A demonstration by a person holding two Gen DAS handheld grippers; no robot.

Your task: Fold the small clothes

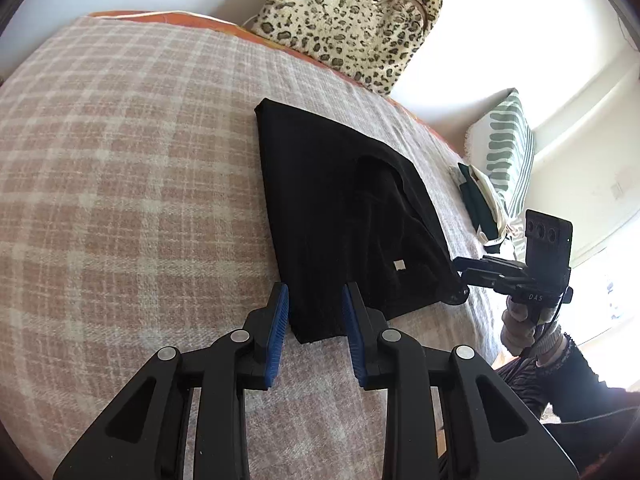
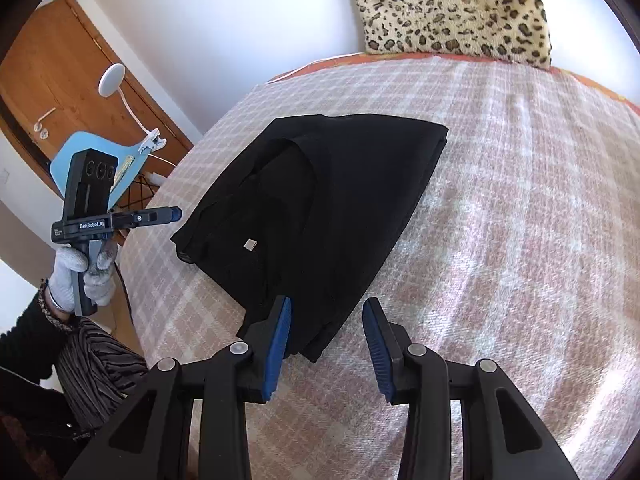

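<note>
A black garment [image 1: 344, 216] lies folded flat on a pink plaid blanket [image 1: 120, 184], with a small white tag showing. It also shows in the right wrist view [image 2: 320, 208]. My left gripper [image 1: 314, 300] is open, its blue pads either side of the garment's near corner, just above it. My right gripper [image 2: 328, 314] is open over the garment's other near corner; in the left wrist view it [image 1: 464, 276] sits at the garment's right corner. The left gripper [image 2: 176, 212] shows in the right wrist view, held by a gloved hand beside the bed's left edge.
A leopard-print cushion [image 1: 352, 20] stands at the bed's far edge against the wall. A green striped pillow [image 1: 508, 148] and dark green and cream clothes [image 1: 480, 200] lie at the right. A wooden door [image 2: 60, 92], blue chair [image 2: 80, 156] and white clip lamp [image 2: 112, 80] are left of the bed.
</note>
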